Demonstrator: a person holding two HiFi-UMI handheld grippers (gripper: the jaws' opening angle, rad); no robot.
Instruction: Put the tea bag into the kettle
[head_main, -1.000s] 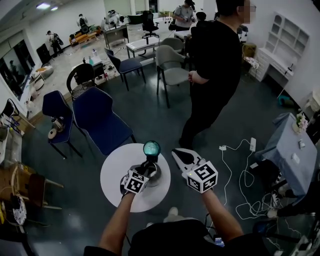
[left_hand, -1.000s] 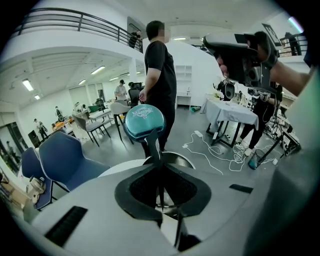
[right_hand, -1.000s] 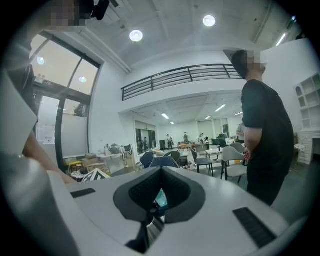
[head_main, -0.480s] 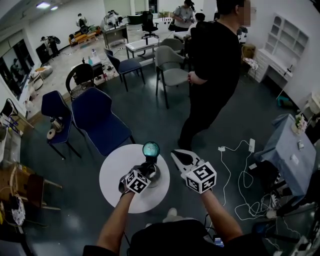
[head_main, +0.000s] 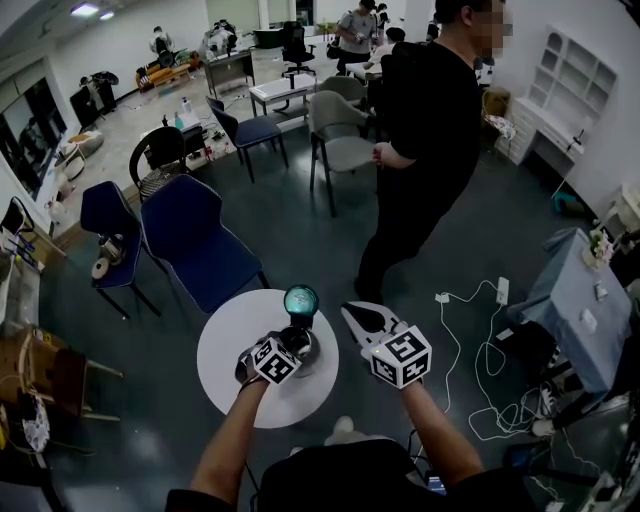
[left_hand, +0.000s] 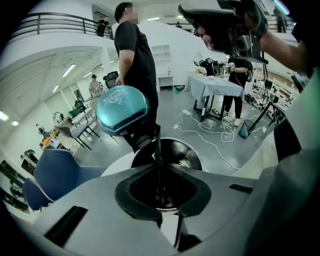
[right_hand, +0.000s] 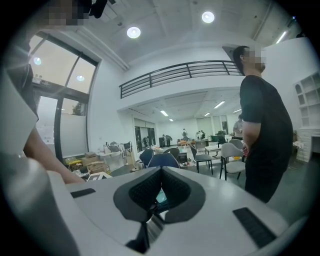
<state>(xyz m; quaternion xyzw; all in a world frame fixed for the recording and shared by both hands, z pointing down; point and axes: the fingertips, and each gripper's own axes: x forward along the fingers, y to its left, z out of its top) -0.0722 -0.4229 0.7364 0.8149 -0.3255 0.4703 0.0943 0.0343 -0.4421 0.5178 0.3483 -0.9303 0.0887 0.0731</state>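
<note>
left gripper (head_main: 288, 343) is clamped on the thin dark handle (left_hand: 158, 159) of the kettle (head_main: 306, 347), which sits on the round white table (head_main: 225, 350) with its teal lid (head_main: 300, 298) raised; right gripper (head_main: 354, 313) hangs just beside it, jaws pinched together

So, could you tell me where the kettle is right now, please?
In the head view, the kettle stands on the round white table, low centre, directly beneath the left gripper.

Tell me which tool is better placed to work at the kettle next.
Left. The left tool hangs over the open kettle, with its jaws pinching a thin dark strip. The right tool is off beside it, shut and aimed at the room.
</note>
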